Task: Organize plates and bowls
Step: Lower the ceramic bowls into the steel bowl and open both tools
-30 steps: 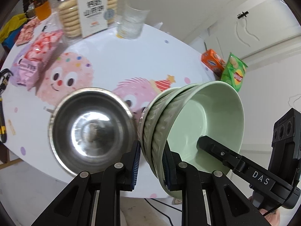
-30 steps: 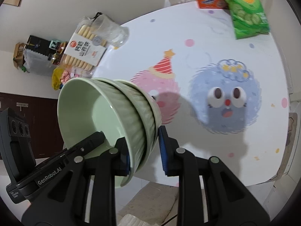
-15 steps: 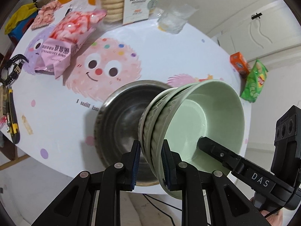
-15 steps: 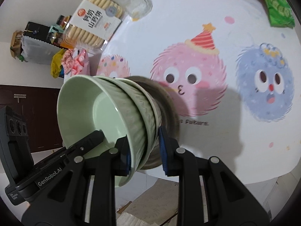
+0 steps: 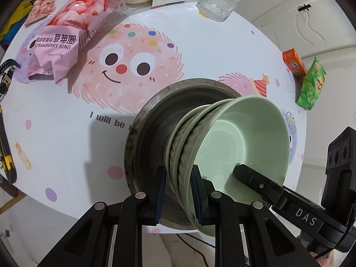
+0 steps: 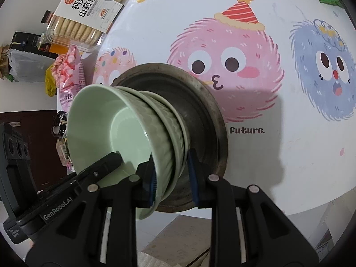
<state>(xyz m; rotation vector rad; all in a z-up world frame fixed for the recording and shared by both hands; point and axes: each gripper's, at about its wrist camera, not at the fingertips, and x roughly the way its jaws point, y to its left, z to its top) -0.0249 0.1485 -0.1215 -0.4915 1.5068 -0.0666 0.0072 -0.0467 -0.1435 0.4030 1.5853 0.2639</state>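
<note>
On the cartoon-print table (image 5: 55, 133), the stack of green bowls (image 5: 224, 142), clamped at opposite rims by the left gripper (image 5: 178, 191) and right gripper (image 6: 171, 175), has descended over the near-edge metal basin (image 5: 153, 122), nearly nested.

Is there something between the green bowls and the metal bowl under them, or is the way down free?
Nothing visible blocks it. The stack of green bowls, gripped at opposite rims by the left gripper and the right gripper, hangs directly over the metal bowl, whose visible inside looks empty. The part behind the stack is hidden.
</note>
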